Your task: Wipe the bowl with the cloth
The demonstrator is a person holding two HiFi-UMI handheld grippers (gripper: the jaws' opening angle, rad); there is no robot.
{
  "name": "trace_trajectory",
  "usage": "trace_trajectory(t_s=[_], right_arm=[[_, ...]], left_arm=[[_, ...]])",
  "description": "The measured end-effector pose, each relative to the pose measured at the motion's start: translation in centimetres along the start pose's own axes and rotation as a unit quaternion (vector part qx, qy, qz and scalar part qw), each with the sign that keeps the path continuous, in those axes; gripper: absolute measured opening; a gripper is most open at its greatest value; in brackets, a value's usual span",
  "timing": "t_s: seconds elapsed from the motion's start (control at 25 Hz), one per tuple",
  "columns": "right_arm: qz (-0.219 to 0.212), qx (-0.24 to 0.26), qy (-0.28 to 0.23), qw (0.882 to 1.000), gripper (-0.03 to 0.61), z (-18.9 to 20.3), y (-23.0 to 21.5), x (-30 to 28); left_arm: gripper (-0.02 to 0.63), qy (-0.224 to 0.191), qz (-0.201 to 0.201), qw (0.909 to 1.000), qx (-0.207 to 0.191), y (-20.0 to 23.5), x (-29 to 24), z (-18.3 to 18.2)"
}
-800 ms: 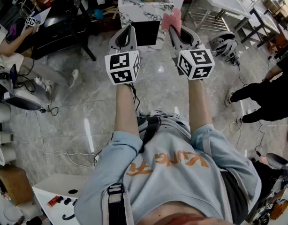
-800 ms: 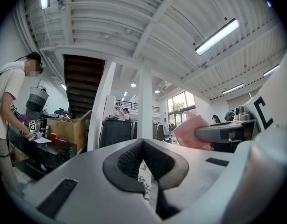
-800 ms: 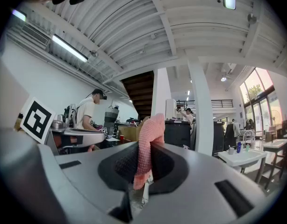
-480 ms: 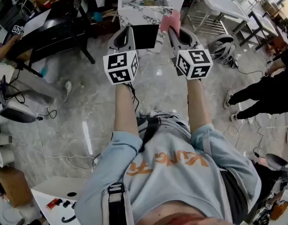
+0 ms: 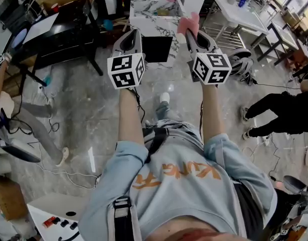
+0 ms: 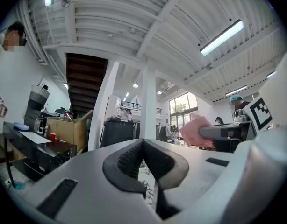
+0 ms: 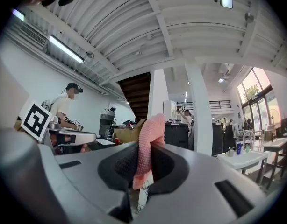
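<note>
Gripping the pink cloth [image 7: 146,143] between the fingers of my right gripper [image 5: 190,30], its end poking past their tips, I hold my left gripper [image 6: 143,160] alongside, fingers closed on nothing.

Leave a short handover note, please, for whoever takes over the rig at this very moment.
Left gripper: shut, empty, held level in front of the person.
Right gripper: shut on the pink cloth, also level.
Bowl: I cannot make it out in any view. A marble-topped table lies ahead; the items on it are too small to tell.
Done: the cloth is in the gripper.
Left: find the bowl, probably steady it with the free left gripper, and wipe it with the cloth.
</note>
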State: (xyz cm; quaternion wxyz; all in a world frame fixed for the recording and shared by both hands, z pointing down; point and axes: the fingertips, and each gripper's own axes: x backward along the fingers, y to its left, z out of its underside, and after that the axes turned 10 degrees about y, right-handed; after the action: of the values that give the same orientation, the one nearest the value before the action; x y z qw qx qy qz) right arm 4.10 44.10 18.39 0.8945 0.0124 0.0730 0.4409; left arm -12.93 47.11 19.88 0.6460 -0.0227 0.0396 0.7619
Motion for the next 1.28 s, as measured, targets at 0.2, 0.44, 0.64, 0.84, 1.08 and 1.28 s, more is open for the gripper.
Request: trace_trajectory(t_s=[0.2, 0.44, 0.64, 0.84, 1.08, 1.28], right_arm=[[-0.013, -0.009, -0.004, 1.000, 0.049, 0.6, -1.8, -4.7], [-0.007, -0.036, 0.021, 0.999, 0.049, 2.8, -6.7, -11.0], [0.001, -0.040, 0.056, 0.998, 0.049, 5.5, -11.5, -18.0], [-0.004, -0.054, 0.102, 0.993, 0.049, 9.7, -15.5, -25.0], [-0.004, -0.090, 0.102, 0.991, 0.049, 10.9, -21.3, -33.0], [0.008, -0.131, 0.091, 0.987, 0.049, 11.2, -26.5, -37.3]], left_arm=[[0.009, 0.002, -0.008, 1.0000, 0.002, 2.2, -4.1, 0.3], [0.009, 0.024, -0.002, 0.9996, 0.015, 3.1, -11.5, 2.0], [0.009, 0.042, 0.009, 0.9977, 0.052, 4.8, -19.2, 4.2], [0.009, 0.062, 0.043, 0.9930, 0.091, 5.5, -26.8, 7.4], [0.009, 0.120, 0.025, 0.9915, 0.043, 7.4, -36.9, 8.5], [0.009, 0.147, 0.034, 0.9886, 0.001, 7.4, -43.0, 7.4]])
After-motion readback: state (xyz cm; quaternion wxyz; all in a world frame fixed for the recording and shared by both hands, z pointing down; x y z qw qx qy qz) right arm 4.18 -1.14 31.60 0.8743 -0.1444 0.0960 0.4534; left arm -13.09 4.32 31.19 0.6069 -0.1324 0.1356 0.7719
